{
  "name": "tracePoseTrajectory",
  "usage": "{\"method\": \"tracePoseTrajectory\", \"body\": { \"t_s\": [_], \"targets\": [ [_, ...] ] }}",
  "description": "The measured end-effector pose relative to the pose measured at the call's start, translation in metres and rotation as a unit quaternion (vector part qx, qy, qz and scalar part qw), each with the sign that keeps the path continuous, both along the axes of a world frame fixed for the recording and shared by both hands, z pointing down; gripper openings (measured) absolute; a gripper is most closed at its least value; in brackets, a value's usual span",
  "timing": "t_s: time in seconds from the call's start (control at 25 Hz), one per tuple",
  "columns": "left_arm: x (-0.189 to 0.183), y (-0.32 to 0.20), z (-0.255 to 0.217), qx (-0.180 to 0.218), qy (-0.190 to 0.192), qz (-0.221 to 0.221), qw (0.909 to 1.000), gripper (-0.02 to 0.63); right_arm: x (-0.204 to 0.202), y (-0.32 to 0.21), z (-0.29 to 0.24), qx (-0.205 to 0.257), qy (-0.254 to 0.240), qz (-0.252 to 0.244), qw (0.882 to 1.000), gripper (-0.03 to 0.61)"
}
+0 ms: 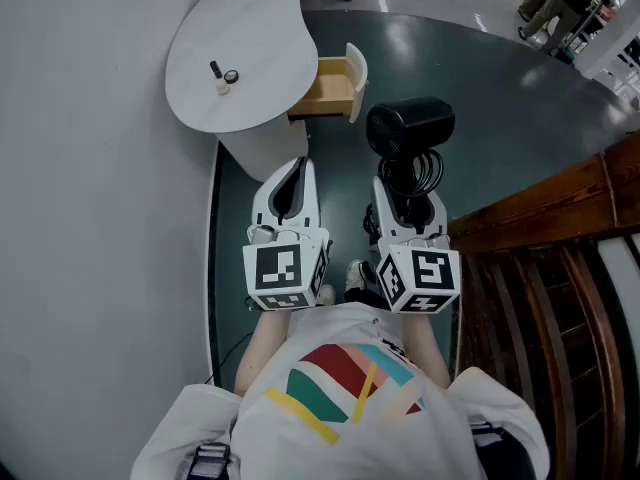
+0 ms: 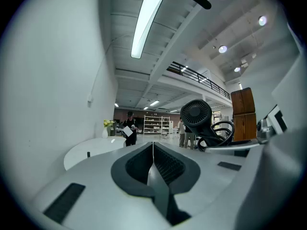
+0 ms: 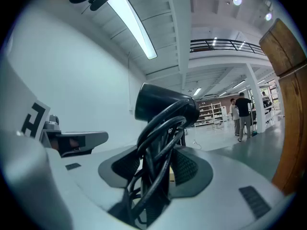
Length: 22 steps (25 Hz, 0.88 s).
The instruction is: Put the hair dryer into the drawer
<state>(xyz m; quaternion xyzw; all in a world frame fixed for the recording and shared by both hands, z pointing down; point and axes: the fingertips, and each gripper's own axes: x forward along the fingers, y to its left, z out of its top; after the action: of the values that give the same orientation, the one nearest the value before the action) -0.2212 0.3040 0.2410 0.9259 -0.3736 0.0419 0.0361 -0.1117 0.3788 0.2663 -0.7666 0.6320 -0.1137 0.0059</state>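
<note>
A black hair dryer [image 1: 408, 128] with its coiled cord [image 1: 412, 176] is held up in the air by my right gripper [image 1: 410, 204], whose jaws are shut on its handle and cord [image 3: 156, 169]. The dryer's barrel [image 3: 163, 104] points up and ahead. The drawer [image 1: 330, 88] stands pulled out of the white cabinet, its wooden inside bare. It lies ahead and slightly left of the dryer. My left gripper [image 1: 291, 190] hovers beside the right one, shut with nothing in it [image 2: 152, 164]. The hair dryer [image 2: 196, 116] also shows to the right in the left gripper view.
A round white tabletop [image 1: 235, 53] carries a small bottle [image 1: 216, 70] and a small round object [image 1: 231, 77]. White wall at left, dark wooden railing [image 1: 560, 268] at right. People stand far off in the hall [image 3: 242, 114].
</note>
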Motion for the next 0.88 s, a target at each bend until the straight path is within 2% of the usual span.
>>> {"method": "tracePoseTrajectory", "body": {
  "t_s": [0.52, 0.64, 0.88],
  "targets": [
    [0.013, -0.012, 0.011, -0.005, 0.008, -0.011, 0.9999, 0.023, 0.017, -0.009, 0.009, 0.009, -0.004, -0.018, 1.0, 0.206],
    [0.026, -0.017, 0.009, -0.006, 0.006, -0.012, 0.9999, 0.023, 0.03, -0.015, 0.005, 0.016, -0.022, -0.022, 0.999, 0.206],
    [0.043, -0.035, 0.008, 0.0, 0.002, -0.032, 0.9995, 0.023, 0.058, -0.025, 0.005, 0.016, -0.024, -0.026, 0.999, 0.205]
  ]
}}
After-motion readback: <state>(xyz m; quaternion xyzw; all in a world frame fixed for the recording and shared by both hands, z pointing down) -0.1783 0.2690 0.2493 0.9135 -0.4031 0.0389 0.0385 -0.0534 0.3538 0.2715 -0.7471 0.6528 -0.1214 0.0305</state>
